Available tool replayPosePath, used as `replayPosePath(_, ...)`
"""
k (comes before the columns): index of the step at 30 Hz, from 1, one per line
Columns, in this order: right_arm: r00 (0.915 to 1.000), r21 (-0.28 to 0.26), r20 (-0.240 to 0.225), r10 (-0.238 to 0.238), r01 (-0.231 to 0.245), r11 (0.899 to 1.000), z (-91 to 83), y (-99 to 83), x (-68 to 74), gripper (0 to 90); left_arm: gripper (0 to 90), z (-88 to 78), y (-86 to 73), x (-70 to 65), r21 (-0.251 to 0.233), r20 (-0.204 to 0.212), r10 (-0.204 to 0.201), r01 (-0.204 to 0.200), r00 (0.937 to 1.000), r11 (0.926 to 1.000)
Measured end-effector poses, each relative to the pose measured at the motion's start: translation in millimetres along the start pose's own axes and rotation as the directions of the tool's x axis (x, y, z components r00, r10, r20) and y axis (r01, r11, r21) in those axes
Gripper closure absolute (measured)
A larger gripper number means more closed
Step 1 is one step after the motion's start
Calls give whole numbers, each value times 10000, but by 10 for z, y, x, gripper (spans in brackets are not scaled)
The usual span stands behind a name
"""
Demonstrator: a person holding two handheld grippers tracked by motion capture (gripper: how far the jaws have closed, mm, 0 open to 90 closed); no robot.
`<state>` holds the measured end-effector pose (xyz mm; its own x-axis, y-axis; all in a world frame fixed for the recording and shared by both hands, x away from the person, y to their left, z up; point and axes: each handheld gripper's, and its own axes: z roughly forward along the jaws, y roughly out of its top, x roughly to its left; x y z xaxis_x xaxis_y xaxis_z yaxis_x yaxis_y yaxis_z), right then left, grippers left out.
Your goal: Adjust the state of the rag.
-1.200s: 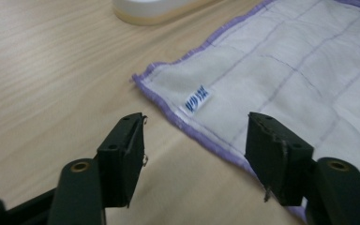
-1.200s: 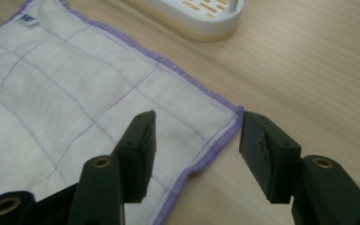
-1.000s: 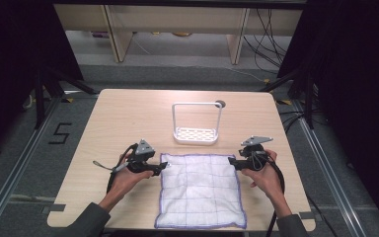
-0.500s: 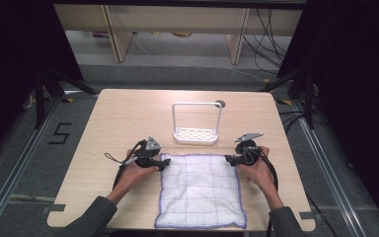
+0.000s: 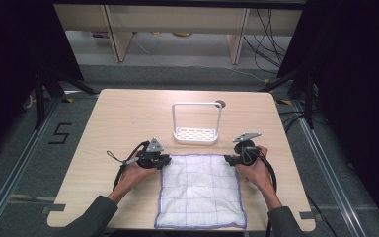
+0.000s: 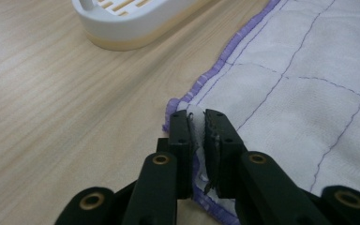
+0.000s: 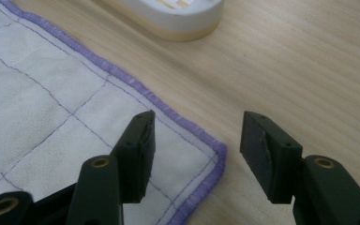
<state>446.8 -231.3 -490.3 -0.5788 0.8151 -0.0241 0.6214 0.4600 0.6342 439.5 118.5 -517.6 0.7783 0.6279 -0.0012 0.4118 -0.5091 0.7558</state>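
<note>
Table (image 5: 128,118) | left gripper (image 6: 198,129) now seemingly pinching cloth (image 5: 200,190) corner | right gripper (image 7: 194,140) still wide.

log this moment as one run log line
left gripper: shut on cloth far-left corner | right gripper: open, straddling far-right corner | rack: beyond cloth, untouched
</note>
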Motion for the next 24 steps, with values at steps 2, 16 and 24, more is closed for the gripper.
replayPosePath(2,9991,148,-114,411,-409,9991,-20,5,22,467,827,0,-2,3,-34,92,28,-28,10000,10000)
replayPosePath(16,9989,312,-23,461,-460,9985,15,-23,-48,535,837,5,-12,18,-133,66,-45,46,10000,9999)
replayPosePath(24,9959,303,-580,699,-682,9972,68,-42,-70,776,838,5,-18,26,-173,94,-154,156,9998,9997)
